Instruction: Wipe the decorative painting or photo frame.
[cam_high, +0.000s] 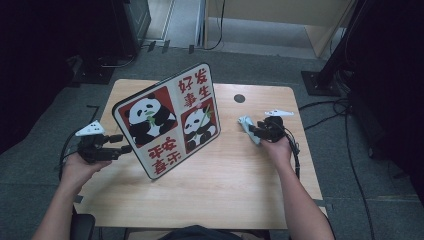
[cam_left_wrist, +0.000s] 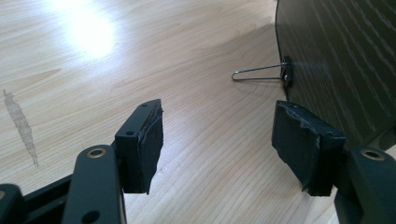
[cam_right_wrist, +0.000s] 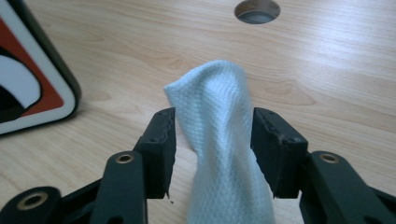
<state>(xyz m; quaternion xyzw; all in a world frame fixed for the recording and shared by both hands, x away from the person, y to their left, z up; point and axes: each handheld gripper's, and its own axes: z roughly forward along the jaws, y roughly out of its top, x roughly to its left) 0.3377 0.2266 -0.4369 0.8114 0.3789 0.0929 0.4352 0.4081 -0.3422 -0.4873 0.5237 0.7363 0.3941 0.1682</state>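
Note:
A panda picture board (cam_high: 167, 120) with red panels and Chinese characters stands tilted on the wooden table (cam_high: 225, 190). My left gripper (cam_high: 124, 142) is at the board's left edge, jaws open with nothing between them. In the left gripper view, that gripper (cam_left_wrist: 217, 140) faces the board's dark back (cam_left_wrist: 345, 60) and its wire stand (cam_left_wrist: 259, 74). A pale blue cloth (cam_high: 245, 122) lies right of the board. My right gripper (cam_right_wrist: 215, 140) stands open around the bunched cloth (cam_right_wrist: 219, 93), the pads beside it and not squeezing it. The board's corner (cam_right_wrist: 32, 88) shows at the left of that view.
A round cable hole (cam_high: 239, 98) sits in the table's far right part, just beyond the cloth. Cables and dark stands crowd the floor to the right and left of the table. A pale smear (cam_left_wrist: 21, 126) marks the wood near the left gripper.

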